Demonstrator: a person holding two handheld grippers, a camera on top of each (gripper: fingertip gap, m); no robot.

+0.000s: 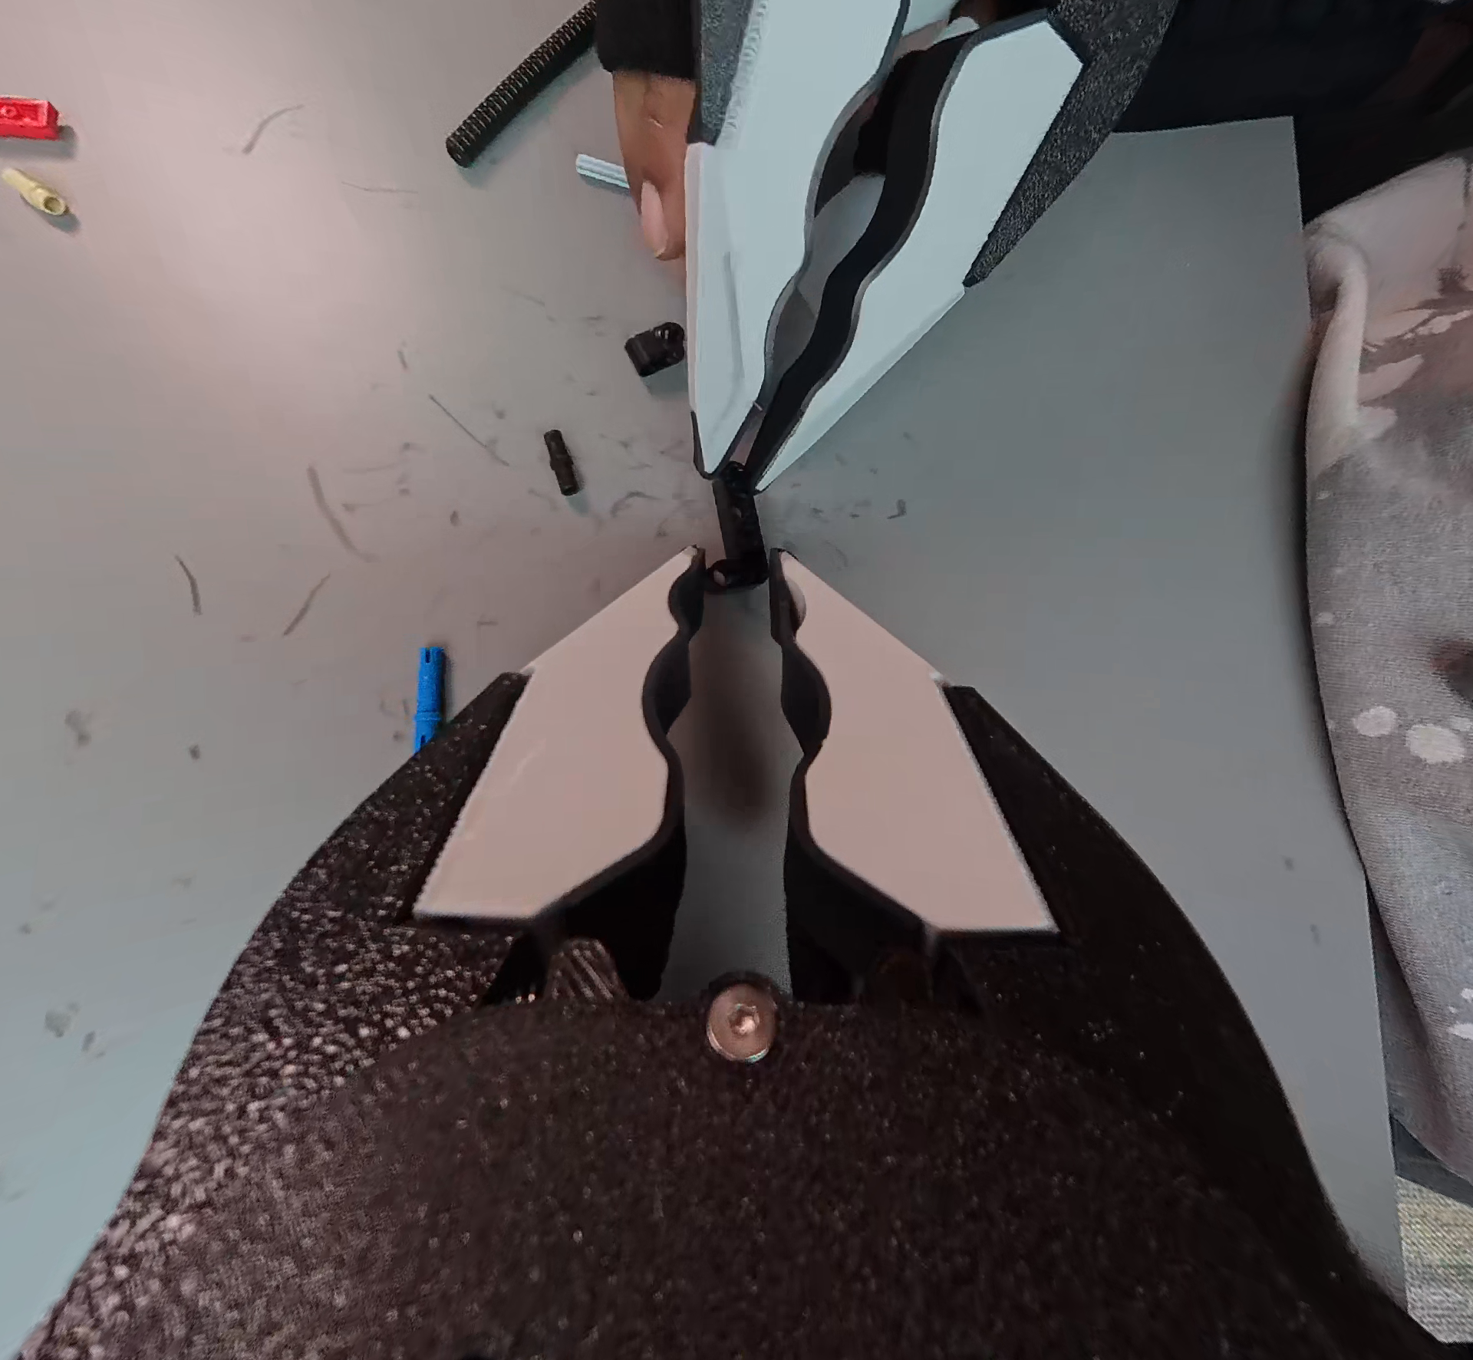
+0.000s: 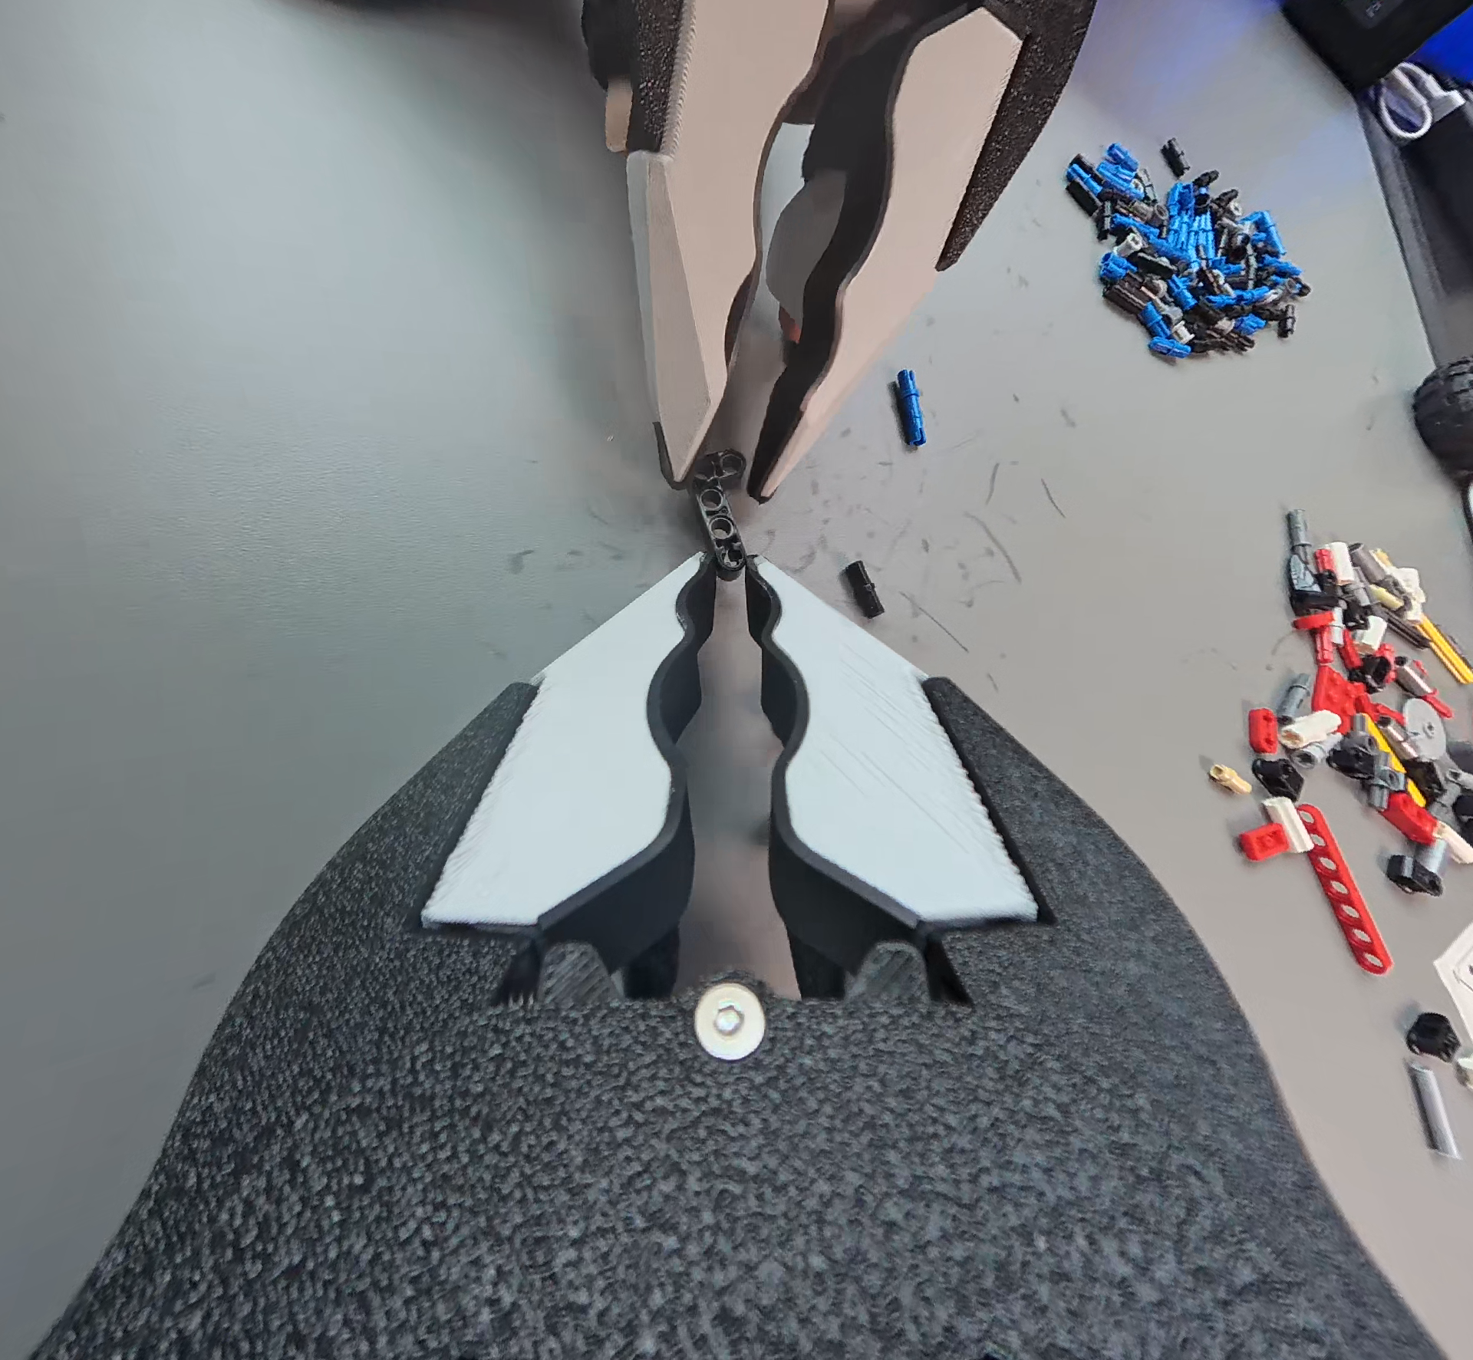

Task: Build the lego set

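My left claw (image 1: 735,565) pinches one end of the black holed beam (image 2: 721,517); my right claw (image 2: 727,569) pinches the other, holding it just above the grey desk (image 2: 319,365), blue pin (image 2: 911,407) nearby.

Black beam (image 2: 721,517); blue-black pin pile (image 2: 1188,254); grey table (image 2: 319,365).

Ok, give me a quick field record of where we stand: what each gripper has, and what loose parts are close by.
held part: black beam with holes, spanning between both grippers, above the table
right gripper: shut on one end of the beam
left gripper: tips around the other end; jaws look slightly apart, grip unclear
nearest loose parts: black pin, blue pin
stock: blue and black pin pile; mixed red, grey and white pile
assembly: no pin visible in the beam's holes
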